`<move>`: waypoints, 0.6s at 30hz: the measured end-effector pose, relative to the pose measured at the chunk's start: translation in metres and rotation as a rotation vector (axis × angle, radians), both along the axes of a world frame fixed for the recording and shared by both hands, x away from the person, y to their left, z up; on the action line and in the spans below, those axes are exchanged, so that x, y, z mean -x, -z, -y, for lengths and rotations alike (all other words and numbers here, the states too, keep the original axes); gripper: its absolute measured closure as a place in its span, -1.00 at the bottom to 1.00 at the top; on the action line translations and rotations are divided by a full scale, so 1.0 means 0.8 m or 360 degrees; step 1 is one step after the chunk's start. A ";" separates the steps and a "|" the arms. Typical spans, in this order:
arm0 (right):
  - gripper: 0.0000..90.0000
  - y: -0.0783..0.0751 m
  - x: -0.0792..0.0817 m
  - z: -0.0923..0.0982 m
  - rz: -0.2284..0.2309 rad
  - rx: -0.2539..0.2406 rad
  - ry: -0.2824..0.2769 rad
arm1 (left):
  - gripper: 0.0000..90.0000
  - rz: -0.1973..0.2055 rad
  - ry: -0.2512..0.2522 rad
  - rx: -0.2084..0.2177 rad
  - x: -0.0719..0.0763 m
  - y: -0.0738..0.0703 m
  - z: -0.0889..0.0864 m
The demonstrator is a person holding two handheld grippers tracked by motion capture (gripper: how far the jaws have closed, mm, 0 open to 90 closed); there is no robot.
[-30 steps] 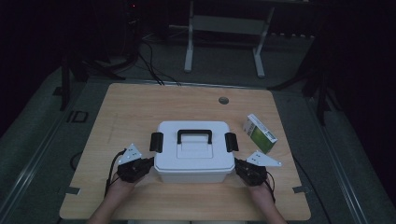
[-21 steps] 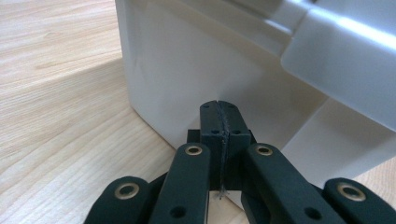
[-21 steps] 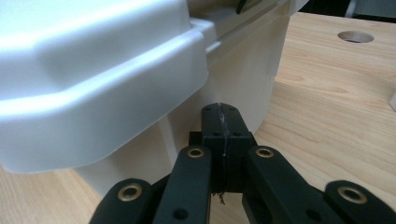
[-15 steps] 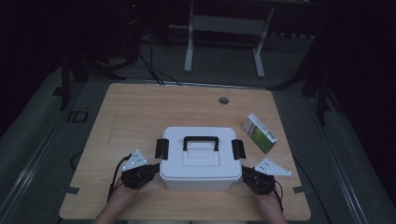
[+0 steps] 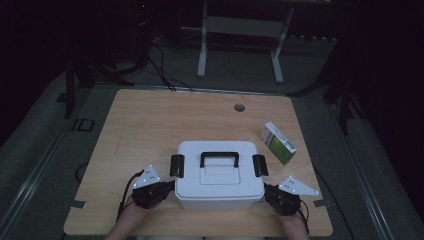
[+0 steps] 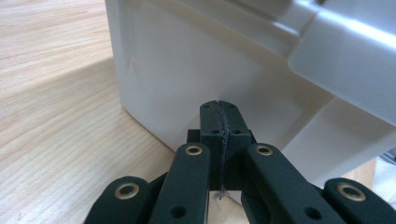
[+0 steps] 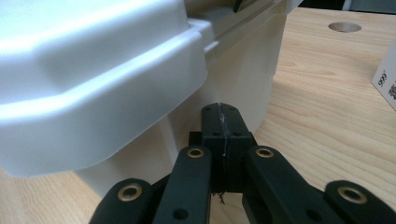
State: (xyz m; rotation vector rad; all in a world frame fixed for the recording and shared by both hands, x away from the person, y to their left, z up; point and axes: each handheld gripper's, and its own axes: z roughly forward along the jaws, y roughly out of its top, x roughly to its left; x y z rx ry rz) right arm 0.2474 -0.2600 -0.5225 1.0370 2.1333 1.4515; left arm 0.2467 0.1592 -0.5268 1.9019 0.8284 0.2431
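A white lidded storage box (image 5: 220, 182) with a black carry handle (image 5: 219, 158) and black side latches (image 5: 177, 165) is sitting near the front edge of a wooden table (image 5: 150, 120), its lid down and both latches lying against the lid's ends. A person is bracing it from both ends at once: the left gripper (image 5: 167, 187) is pressing against the box's left wall low down, and the right gripper (image 5: 268, 191) is meeting the right wall beneath the lid's overhang.

Both sets of jaws are fully closed, pad against pad, with nothing between them; in the left gripper view the joined tips (image 6: 219, 114) are resting at or just short of the white wall, and in the right gripper view the tips (image 7: 220, 116) are nosing in under the lid's lip. Neither is gripping anything; they are working as blunt pushers.

Judging from this, the box is being slid or squared up on the table. Doing that well would mean keeping both pushes low, level and evenly matched, so the box is travelling straight rather than twisting or tipping.

Well to the right, a small green-and-white carton (image 5: 278, 143) is lying apart from the box, and a round cable hole (image 5: 239, 107) is showing near the table's far edge.
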 end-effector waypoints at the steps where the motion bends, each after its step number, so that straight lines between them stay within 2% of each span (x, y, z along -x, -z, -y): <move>1: 1.00 0.000 0.001 0.001 0.0000 -0.0002 0.0002 | 1.00 -0.0003 0.0000 0.0002 0.001 0.000 0.000; 14: 1.00 0.001 0.005 0.005 -0.0008 -0.0019 -0.0008 | 0.99 -0.0013 0.0017 0.0027 0.001 0.002 0.000; 18: 1.00 0.001 0.004 0.005 -0.0012 -0.0021 -0.0011 | 0.99 -0.0015 0.0018 0.0005 0.001 0.002 0.001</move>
